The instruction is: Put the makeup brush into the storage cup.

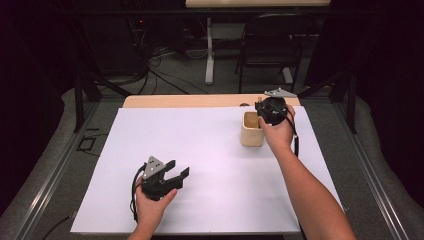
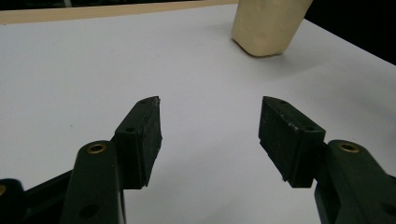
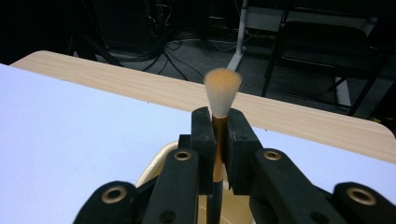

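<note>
The table (image 1: 200,101) had a light wood top, most of it covered by a white sheet (image 1: 200,165) that left a strip of wood bare along the far edge. Grey carpet (image 1: 60,165) lay on both sides, crossed by metal rails (image 1: 45,186). Beyond the table a black folding chair (image 1: 272,45) stood on the grey floor, near the white leg (image 1: 210,50) of a second wood-topped table (image 1: 257,3). Loose black cables (image 1: 160,70) trailed over the floor to the left of that leg. Black curtains (image 1: 30,75) closed off both sides, and the back of the room was dim.
</note>
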